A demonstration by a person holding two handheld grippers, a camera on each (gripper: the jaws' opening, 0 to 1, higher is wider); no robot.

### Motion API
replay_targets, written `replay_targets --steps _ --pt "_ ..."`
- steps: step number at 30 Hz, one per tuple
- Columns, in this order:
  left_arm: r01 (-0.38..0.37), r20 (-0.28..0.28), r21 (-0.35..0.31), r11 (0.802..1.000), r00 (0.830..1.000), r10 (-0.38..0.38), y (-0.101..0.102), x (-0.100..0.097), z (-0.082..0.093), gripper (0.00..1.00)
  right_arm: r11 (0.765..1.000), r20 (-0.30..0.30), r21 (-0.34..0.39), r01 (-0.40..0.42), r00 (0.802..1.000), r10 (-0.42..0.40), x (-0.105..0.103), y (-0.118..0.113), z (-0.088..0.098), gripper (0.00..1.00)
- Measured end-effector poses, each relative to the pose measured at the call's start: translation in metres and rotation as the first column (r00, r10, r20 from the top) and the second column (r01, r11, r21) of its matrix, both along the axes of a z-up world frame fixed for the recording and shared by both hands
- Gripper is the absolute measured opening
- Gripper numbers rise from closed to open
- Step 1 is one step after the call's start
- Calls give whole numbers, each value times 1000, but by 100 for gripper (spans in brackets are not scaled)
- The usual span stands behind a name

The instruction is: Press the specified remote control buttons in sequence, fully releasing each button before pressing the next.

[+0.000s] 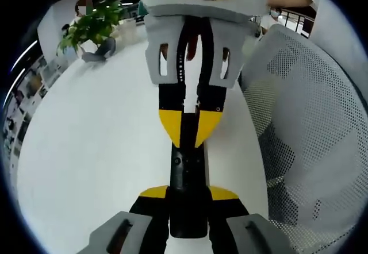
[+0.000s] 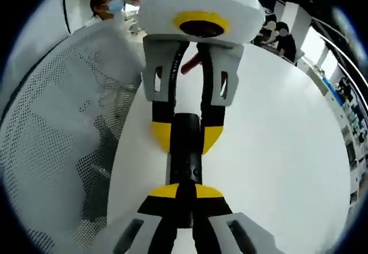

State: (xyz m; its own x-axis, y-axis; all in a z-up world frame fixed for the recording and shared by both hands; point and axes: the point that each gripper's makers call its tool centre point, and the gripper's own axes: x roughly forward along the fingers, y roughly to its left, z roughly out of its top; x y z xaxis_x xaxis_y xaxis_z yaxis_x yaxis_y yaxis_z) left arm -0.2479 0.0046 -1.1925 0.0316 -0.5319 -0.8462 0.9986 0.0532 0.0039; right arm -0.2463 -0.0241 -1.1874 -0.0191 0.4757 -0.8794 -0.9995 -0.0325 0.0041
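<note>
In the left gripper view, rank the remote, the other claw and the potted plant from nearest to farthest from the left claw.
1. Remote: between the left claw jaws.
2. Right claw: straight ahead, at the remote's far end.
3. Potted plant: far across the table, upper left.

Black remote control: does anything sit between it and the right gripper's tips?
Nothing visible does. The right gripper, jaws together, already has its yellow tips against the slim black remote control. The left gripper clamps the remote above the white table. The white mesh chair stands off to the side.
</note>
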Motion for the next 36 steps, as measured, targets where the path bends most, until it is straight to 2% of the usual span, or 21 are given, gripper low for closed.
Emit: replay_targets --steps 1,5,7,9,10,11,13,19,21,23,24,26,27,30,34,36 --pt "0 0 0 1000 1000 0 0 0 0 24 999 -21 -10 41 999 -42 1 0 0 4" --pt "-2 -1 -3 1000 1000 2 0 0 0 24 993 -28 -28 118 993 -118 2 1 0 4" --pt "-3 -2 -5 1000 1000 3 0 0 0 24 992 -19 -25 121 992 -122 0 1 1 4" --pt "-3 -1 -5 1000 1000 3 0 0 0 24 999 63 -29 26 998 -24 -1 1 2 5" --pt "-2 0 -3 1000 1000 2 0 0 0 24 999 108 -19 -39 993 41 -3 1 3 5" --pt "-2 0 -2 1000 1000 2 0 0 0 24 998 130 -9 -70 989 71 -3 1 4 5" --pt "-3 1 -1 1000 1000 3 0 0 0 24 995 131 22 -99 987 96 -5 1 3 4" --pt "-5 2 -1 1000 1000 5 0 0 0 24 988 112 20 -153 982 150 -4 2 4 3" --pt "-5 1 -1 1000 1000 5 0 0 0 24 999 44 8 -43 998 43 -3 2 3 3" --pt "-6 0 -2 1000 1000 6 0 0 0 24 1000 19 -8 29 999 -29 -2 2 3 3" --pt "-5 0 -2 1000 1000 5 0 0 0 24 999 29 -18 31 999 -30 -1 3 2 3" --pt "-6 -1 -3 1000 1000 6 0 0 0 24 998 38 -39 49 998 -47 -1 4 2 3" --pt "-6 -1 -2 1000 1000 6 0 0 0 24 993 30 -46 108 994 -107 0 3 2 3" --pt "-6 -1 0 1000 1000 6 0 0 0 24 979 6 -22 204 979 -204 1 4 3 2" --pt "-10 -3 -1 1000 1000 10 0 0 0 24 987 67 47 153 985 -156 0 4 5 2" --pt "-20 -7 -6 1000 1000 20 1 0 0 24 988 77 71 138 987 -143 -1 3 5 2"
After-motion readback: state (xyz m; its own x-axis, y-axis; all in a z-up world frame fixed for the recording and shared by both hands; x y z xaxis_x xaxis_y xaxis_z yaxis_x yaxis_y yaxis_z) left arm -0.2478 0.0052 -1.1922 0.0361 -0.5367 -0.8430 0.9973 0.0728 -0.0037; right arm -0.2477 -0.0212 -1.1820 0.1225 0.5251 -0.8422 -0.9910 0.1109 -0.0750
